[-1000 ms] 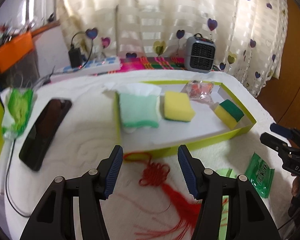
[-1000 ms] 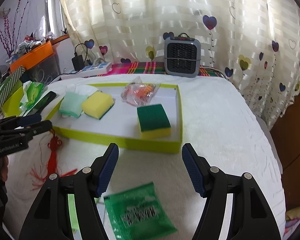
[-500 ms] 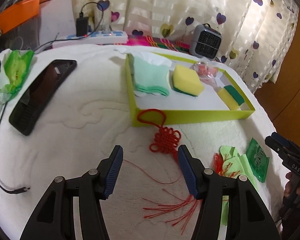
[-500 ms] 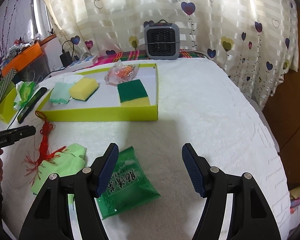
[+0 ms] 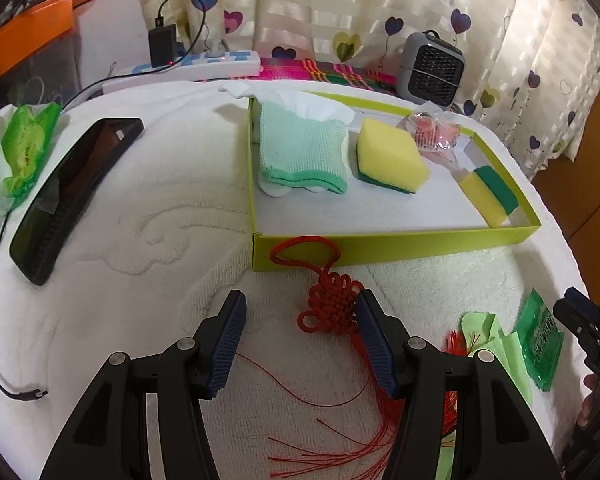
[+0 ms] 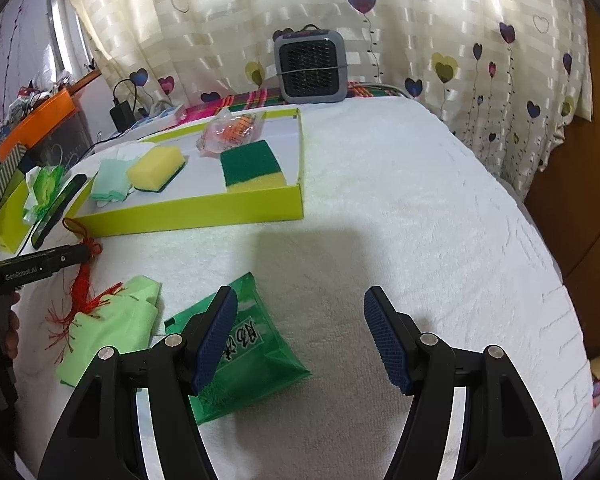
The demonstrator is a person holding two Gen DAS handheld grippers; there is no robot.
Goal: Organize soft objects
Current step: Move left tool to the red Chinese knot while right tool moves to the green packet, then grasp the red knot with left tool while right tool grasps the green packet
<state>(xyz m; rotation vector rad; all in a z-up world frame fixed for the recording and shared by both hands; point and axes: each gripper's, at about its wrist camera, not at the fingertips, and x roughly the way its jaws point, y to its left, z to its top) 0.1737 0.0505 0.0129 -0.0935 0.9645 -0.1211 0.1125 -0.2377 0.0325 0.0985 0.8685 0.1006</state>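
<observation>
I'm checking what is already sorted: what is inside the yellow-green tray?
Inside the yellow-green tray: a folded mint cloth over white tissue, two yellow-and-green sponges, and a clear packet. Anything under the cloth is hidden.

- A black phone is seen lying flat on the white towel cover, left of the tray.
- A grey fan heater is set upright before the heart-print curtain.
- A white power strip with a black charger plugged in is noted.
</observation>
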